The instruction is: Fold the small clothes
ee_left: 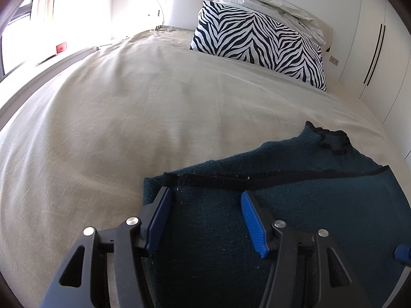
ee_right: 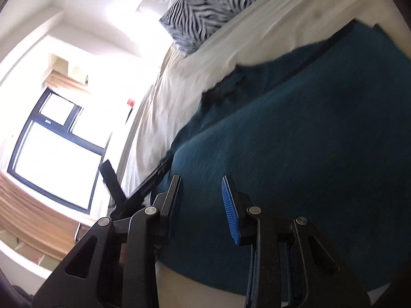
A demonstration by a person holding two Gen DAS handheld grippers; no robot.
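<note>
Beige bedspread (ee_left: 128, 118): covers the whole bed, lightly creased, running from the near edge up to the headboard.
White headboard (ee_left: 187, 0): padded panels at the far end of the bed.
Teal garment (ee_left: 308, 192): dark knit piece with black trim, lying spread on the bedspread at the near right part of the bed; a black seam line crosses it, and a black-edged opening shows at its far end. In the right wrist view it (ee_right: 295, 141) fills most of the frame, blurred.
Zebra pillow (ee_left: 259, 43): black-and-white striped, leaning near the headboard, well apart from the garment.
Rumpled white bedding (ee_left: 272, 2): piled behind the pillow.
Left gripper (ee_left: 205, 197): blue-padded fingers spread about halfway, hovering over the garment's near left corner; nothing between the pads.
Right gripper (ee_right: 201, 182): fingers parted by a narrower gap, over the garment; nothing pinched between them.
</note>
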